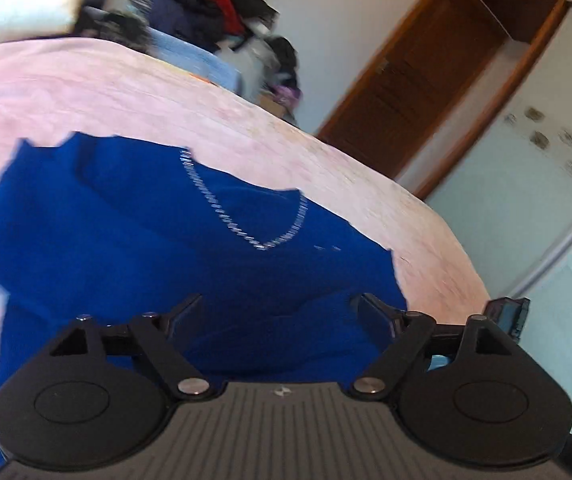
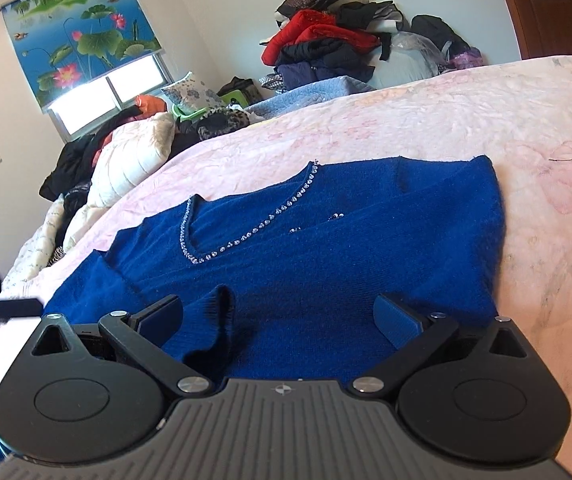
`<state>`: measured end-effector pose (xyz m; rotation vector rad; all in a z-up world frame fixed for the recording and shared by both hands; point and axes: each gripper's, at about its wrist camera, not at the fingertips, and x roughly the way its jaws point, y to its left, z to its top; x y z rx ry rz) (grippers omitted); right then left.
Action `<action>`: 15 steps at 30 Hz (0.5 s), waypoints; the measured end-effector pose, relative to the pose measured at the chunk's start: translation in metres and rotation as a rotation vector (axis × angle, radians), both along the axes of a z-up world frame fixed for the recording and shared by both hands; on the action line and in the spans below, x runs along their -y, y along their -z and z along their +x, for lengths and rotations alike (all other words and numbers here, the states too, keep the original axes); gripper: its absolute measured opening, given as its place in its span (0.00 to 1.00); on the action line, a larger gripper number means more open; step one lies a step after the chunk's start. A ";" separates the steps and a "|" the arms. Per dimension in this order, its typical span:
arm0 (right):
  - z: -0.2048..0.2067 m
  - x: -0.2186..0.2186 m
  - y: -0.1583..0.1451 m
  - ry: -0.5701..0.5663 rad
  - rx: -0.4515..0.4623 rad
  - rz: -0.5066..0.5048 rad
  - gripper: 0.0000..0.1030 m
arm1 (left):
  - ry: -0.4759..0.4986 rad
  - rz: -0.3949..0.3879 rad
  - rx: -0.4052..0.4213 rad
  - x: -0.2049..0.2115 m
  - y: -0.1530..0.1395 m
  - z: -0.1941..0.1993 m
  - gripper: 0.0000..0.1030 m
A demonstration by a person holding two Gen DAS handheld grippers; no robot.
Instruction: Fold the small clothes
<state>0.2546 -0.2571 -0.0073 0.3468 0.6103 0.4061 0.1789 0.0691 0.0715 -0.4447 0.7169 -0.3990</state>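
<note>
A royal-blue sweater (image 1: 158, 232) with a beaded V-neck lies spread on the pink bed cover (image 1: 246, 120); the right wrist view shows the same sweater (image 2: 345, 232) with a raised fold of fabric near its lower edge. My left gripper (image 1: 278, 316) hovers over the sweater's lower part, jaws wide apart and nothing pressed between the pads. Over the hem, my right gripper (image 2: 280, 316) is open as well, the fabric ridge rising just inside its left finger (image 2: 162, 316), not pinched.
A heap of red, black and navy clothes (image 2: 325, 44) stands against the far wall beyond the bed. A cream quilt (image 2: 130, 160) and dark garments lie at the bed's left end. A brown door (image 1: 417, 92) and a white wardrobe (image 1: 525, 200) are to the right.
</note>
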 end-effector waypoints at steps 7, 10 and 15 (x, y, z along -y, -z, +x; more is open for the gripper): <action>0.004 0.002 -0.005 -0.004 -0.038 0.009 0.98 | -0.331 -0.065 -0.065 -0.044 0.022 -0.029 0.82; 0.010 0.005 -0.023 0.005 -0.156 0.099 0.99 | -0.365 -0.137 -0.095 -0.045 0.029 -0.036 0.82; 0.023 0.002 -0.023 -0.090 -0.358 0.375 0.88 | -0.397 -0.131 -0.106 -0.036 0.035 -0.042 0.82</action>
